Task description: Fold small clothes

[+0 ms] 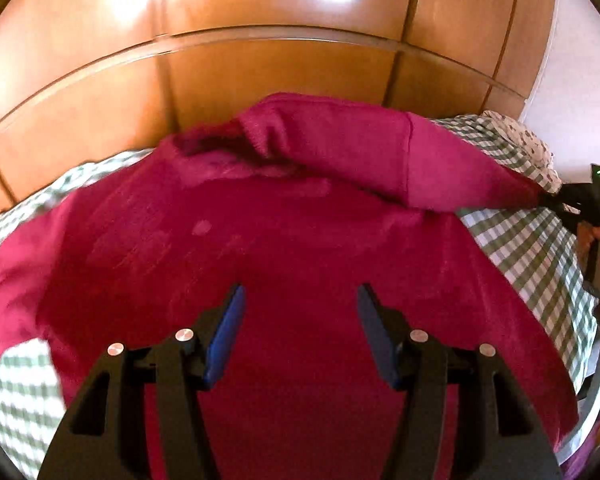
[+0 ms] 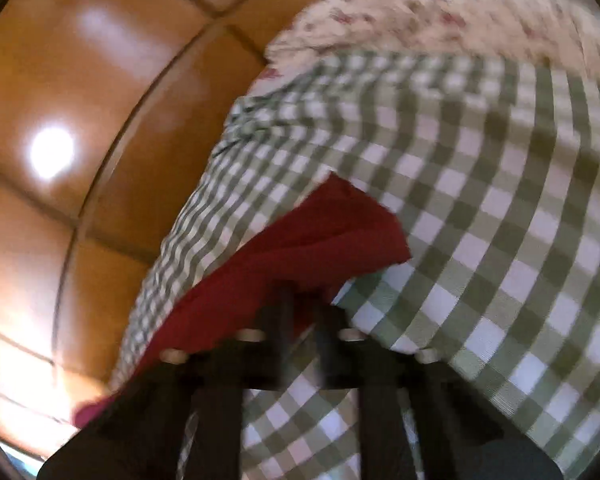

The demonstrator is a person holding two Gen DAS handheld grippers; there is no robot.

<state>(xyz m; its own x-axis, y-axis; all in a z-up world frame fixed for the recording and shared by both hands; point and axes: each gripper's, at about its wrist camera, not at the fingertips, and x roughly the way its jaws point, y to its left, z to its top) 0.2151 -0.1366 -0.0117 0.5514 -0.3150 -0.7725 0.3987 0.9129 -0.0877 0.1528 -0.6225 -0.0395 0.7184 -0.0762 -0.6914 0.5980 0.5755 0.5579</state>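
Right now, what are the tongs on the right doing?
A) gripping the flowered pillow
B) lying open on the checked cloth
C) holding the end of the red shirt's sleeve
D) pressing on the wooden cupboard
C: the right tongs are closed on the end of the sleeve of the red shirt, drawn out over the checked cloth, while the left tongs hang open above the shirt.

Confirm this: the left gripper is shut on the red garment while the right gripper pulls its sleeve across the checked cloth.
Not quite. The left gripper is open, its fingers apart above the red garment, as the left wrist view shows. The right gripper does grip the sleeve over the checked cloth.
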